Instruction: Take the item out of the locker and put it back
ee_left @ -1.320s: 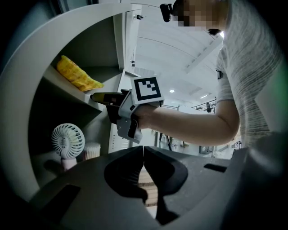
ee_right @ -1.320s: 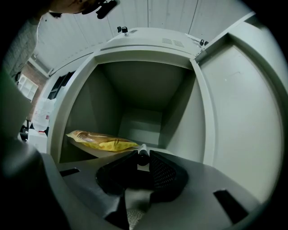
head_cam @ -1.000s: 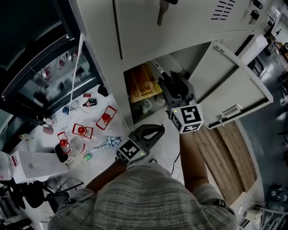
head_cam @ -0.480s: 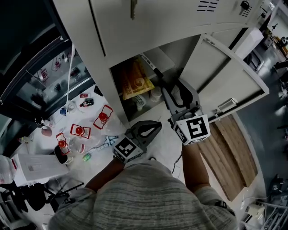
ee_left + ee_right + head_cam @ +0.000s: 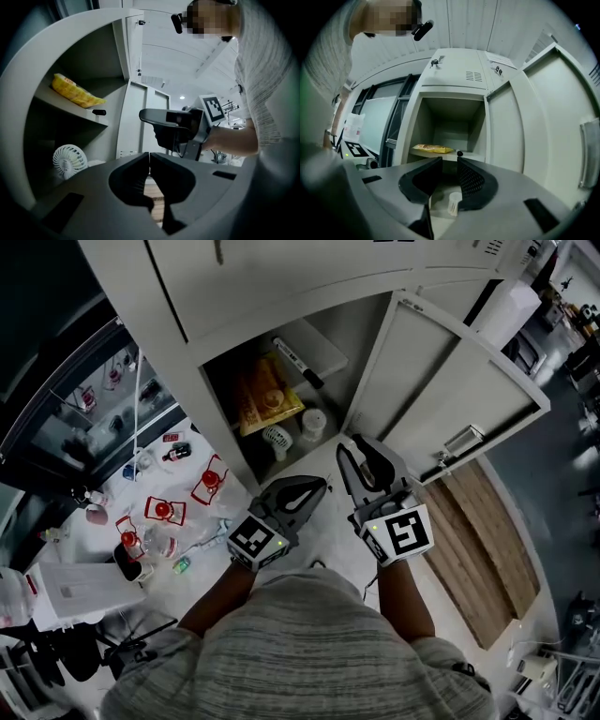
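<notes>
- Prob. lab/workshop staff area, not a home.
- Bank of grey sheet-metal lockers [image 5: 281,287] w/ vent slots [image 5: 474,75], key in lock [image 5: 434,62].
- White surface [image 5: 103,545] cluttered w/ small red-topped containers [image 5: 169,512].
- Dark-framed glass partition [image 5: 377,122]; wood-plank floor strip [image 5: 478,549].

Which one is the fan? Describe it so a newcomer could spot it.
Look in the open locker, under the shelf carrying the yellow packet and black marker. On the locker floor, the fan is the round white thing with a slotted grille, beside the plain white tub.
</notes>
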`<state>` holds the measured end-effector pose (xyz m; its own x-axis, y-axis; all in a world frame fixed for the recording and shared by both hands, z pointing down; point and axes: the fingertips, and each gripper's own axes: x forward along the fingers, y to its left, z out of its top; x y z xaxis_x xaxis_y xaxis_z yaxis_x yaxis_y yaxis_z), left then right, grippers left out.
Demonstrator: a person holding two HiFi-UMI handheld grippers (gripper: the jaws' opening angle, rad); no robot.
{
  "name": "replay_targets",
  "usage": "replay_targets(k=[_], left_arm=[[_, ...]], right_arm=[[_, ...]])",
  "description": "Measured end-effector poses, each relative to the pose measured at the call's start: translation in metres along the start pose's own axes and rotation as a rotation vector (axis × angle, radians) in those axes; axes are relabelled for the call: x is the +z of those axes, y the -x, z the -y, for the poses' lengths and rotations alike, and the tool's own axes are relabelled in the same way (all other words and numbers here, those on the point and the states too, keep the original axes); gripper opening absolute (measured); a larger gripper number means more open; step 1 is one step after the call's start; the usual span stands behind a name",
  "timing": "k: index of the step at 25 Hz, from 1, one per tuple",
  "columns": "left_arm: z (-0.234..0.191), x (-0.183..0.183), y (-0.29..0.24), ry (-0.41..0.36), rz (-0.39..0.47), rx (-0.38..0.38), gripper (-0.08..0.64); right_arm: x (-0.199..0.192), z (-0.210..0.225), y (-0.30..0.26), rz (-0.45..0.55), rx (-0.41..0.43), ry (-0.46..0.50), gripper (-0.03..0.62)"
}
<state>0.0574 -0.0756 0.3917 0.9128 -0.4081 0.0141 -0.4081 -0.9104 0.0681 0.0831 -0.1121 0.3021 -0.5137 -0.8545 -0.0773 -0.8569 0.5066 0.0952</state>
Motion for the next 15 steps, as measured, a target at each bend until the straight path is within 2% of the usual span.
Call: replay_targets(k=[5,15], left_arm=[[0.009,-0.001,-0.004,0.000,0.003,-0.005,0.009],[0.013,-0.016,-0.004,0.021,-0.030,0.033,0.009]], right_arm=[[-0.012,-0.011,0.017,-0.028,0.013,-0.022,0.041],[-0.039,-0.016,0.035,-0.080,0.038,-0.067,0.026]])
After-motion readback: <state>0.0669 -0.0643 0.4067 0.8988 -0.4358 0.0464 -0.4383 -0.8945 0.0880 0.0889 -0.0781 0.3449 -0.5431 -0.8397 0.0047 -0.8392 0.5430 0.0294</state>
